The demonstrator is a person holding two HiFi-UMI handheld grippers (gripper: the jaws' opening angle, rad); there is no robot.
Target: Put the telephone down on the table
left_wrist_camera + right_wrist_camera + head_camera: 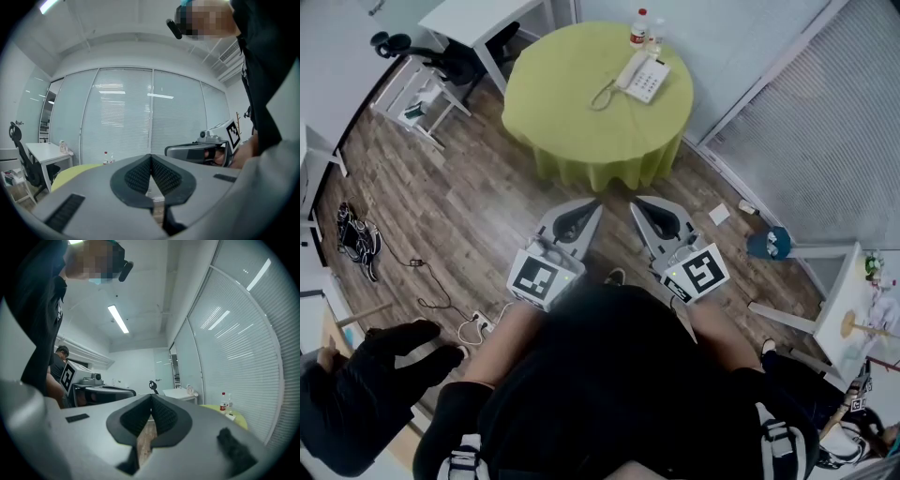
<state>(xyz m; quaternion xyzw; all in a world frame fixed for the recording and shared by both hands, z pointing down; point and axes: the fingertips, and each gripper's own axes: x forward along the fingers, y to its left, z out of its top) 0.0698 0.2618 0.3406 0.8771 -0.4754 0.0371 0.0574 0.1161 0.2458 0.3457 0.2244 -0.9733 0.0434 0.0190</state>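
The left gripper (593, 206) and right gripper (637, 204) were pinched shut, empty — the telephone (643, 77) sat on the green table (572, 112).

The tablecloth (581, 122) is matt green fabric, the telephone (644, 79) smooth white plastic, the floor (478, 202) grained wood.

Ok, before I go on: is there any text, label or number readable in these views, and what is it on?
No text here can be read.
Label on the bottle: red, too small to read.
Keypad of the telephone: too small to read.
Left marker cube and right marker cube: black-and-white square patterns only, no words.
White print on the person's dark sleeve: too small to read.
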